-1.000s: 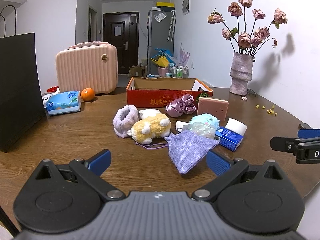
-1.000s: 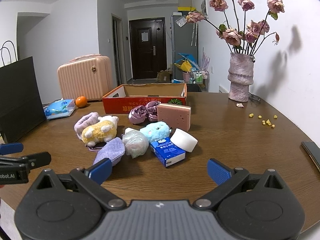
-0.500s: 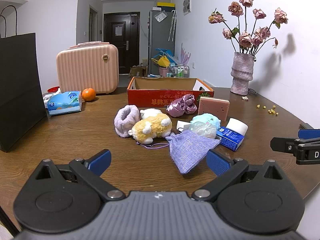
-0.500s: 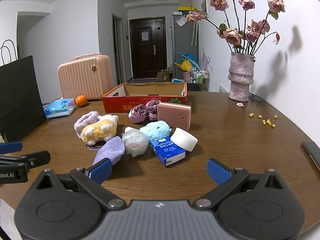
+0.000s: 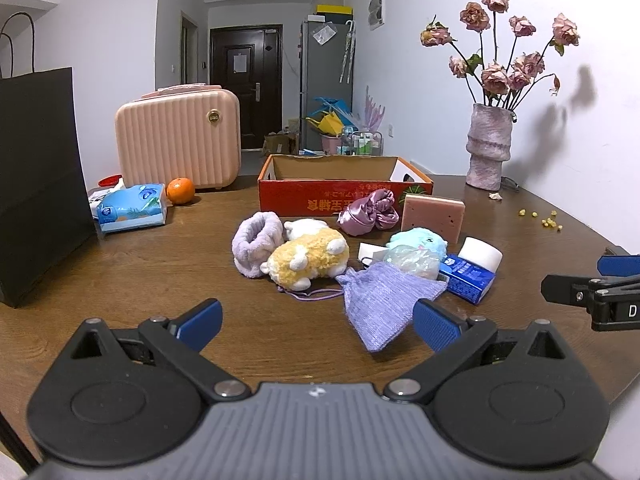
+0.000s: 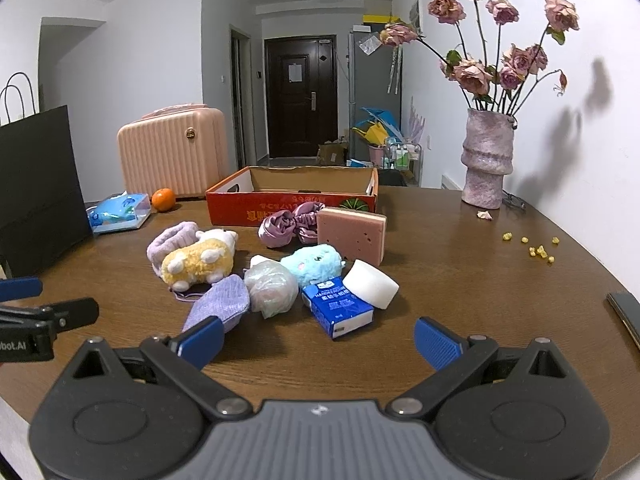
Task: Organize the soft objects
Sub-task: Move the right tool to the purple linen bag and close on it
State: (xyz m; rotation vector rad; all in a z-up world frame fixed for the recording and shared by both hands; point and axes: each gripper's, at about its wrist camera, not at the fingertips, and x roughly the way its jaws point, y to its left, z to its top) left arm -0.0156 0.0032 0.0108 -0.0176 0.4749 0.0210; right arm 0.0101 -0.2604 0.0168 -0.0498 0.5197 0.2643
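A pile of soft things lies mid-table before an open orange cardboard box point(image 5: 344, 196) point(image 6: 292, 200): a yellow plush point(image 5: 306, 258) point(image 6: 198, 262), a lilac fluffy band point(image 5: 256, 240), a purple satin scrunchie point(image 5: 366, 212) point(image 6: 288, 222), a teal plush point(image 6: 314, 262), a lilac cloth pouch point(image 5: 386, 300) point(image 6: 220, 304), a pink sponge point(image 6: 352, 234), a white sponge point(image 6: 370, 284) and a blue tissue pack point(image 6: 338, 306). My left gripper point(image 5: 316, 322) hangs open just short of the pouch. My right gripper point(image 6: 318, 338) is open, nothing between its fingers, near the tissue pack.
A black paper bag point(image 5: 36, 184) stands at the left edge. A pink case point(image 5: 178, 140), an orange point(image 5: 180, 190) and a blue wipes pack point(image 5: 132, 206) sit at the back left. A vase of dried roses point(image 6: 486, 160) stands back right, yellow crumbs point(image 6: 536, 246) near it.
Both grippers have barely drifted; the objects on the table lie as before.
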